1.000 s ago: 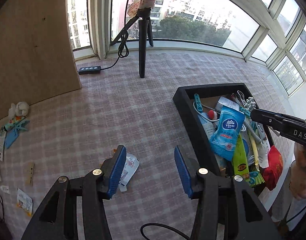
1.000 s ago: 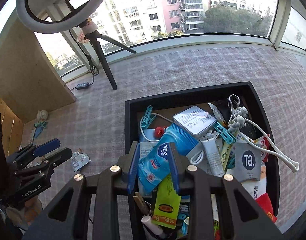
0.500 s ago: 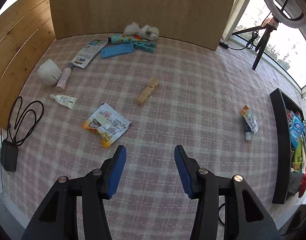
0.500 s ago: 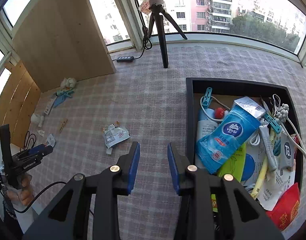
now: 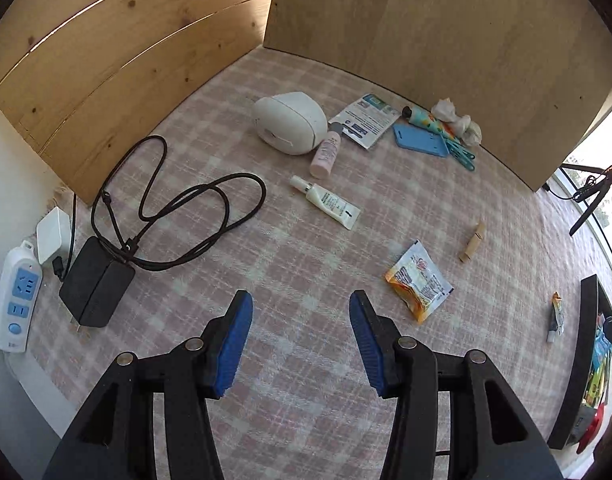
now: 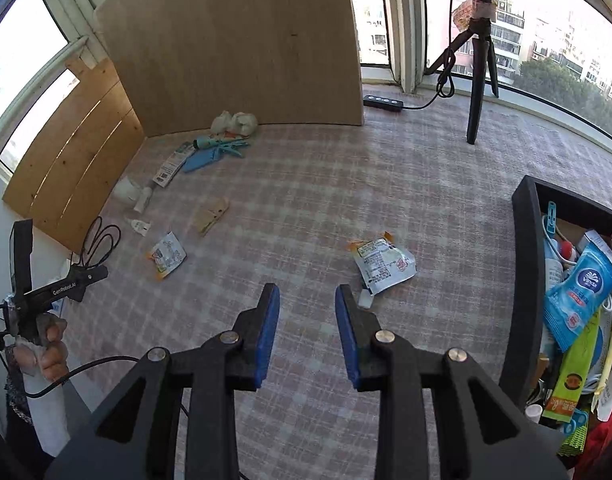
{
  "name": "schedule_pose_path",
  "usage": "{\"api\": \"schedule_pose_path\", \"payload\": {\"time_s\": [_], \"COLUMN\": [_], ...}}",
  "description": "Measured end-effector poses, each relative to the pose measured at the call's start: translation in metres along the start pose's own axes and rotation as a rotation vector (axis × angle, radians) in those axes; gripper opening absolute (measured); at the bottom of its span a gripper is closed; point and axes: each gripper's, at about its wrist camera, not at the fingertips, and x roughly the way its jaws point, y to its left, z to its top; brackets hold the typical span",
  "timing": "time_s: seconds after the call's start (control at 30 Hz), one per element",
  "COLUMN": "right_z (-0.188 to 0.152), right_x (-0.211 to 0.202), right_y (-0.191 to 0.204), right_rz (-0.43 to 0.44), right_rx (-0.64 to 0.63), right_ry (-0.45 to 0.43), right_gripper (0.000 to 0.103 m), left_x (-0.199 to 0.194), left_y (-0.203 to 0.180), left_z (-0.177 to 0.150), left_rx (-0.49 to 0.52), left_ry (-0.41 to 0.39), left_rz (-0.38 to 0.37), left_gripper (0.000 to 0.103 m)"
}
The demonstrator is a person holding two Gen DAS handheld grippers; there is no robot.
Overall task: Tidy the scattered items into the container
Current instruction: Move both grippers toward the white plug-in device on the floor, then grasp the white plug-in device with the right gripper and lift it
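The crinkled white-and-orange foil sachet [image 6: 384, 265] lies flat on the pink checked cloth [image 6: 426, 184], near the black container [image 6: 524, 280] at the cloth's right edge. It looks light, limp and slippery, so pinching a raised edge seems best. The right gripper [image 6: 307, 320] is opening, empty; the left gripper [image 5: 300, 344] hangs apart, empty.

Woven plaid cloth [image 5: 306, 264], grainy wood panels [image 5: 117, 52], glossy foil sachet [image 5: 420, 282].
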Motion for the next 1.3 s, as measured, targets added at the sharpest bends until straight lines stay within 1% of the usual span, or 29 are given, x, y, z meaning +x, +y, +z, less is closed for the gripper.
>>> {"api": "schedule_pose_path", "payload": {"time_s": [0.07,0.13,0.33,0.47,0.63,0.77,0.87,0.93,1.13,1.23,1.3], "right_z": [0.020,0.040,0.100,0.127,0.146,0.152,0.157,0.159,0.160,0.159,0.156], "right_x": [0.017,0.035,0.100,0.137,0.191,0.229,0.248,0.255,0.279,0.285,0.287], "right_y": [0.030,0.061,0.146,0.200,0.245,0.262,0.267,0.270,0.277,0.283,0.287], "right_rz": [0.062,0.096,0.257,0.320,0.350,0.356,0.397,0.422,0.450,0.476,0.489], "right_rx": [-0.058,-0.110,-0.240,-0.372,-0.485,-0.524,-0.510,-0.499,-0.489,-0.486,-0.489], "right_ry": [0.026,0.039,0.136,0.170,0.240,0.290,0.325,0.337,0.374,0.379,0.392], "right_gripper": [0.033,0.033,0.034,0.034,0.034,0.034,0.035,0.035,0.035,0.037,0.036], "left_x": [0.003,0.009,0.028,0.039,0.057,0.067,0.075,0.080,0.090,0.095,0.097], "left_y": [0.014,0.026,0.034,0.039,0.044,0.042,0.040,0.039,0.037,0.036,0.036], "left_z": [0.011,0.023,0.056,0.075,0.088,0.093,0.096,0.098,0.105,0.106,0.107], "left_rx": [-0.013,-0.022,0.011,0.032,0.038,0.053,0.056,0.055,0.032,0.029,0.017], "left_ry": [-0.014,-0.021,-0.056,-0.074,-0.058,-0.052,-0.040,-0.036,-0.023,-0.024,-0.016], "left_rz": [-0.006,-0.023,-0.075,-0.106,-0.141,-0.156,-0.170,-0.183,-0.222,-0.232,-0.259], "left_gripper": [0.048,0.048,0.048,0.048,0.049,0.049,0.049,0.050,0.050,0.050,0.050]}}
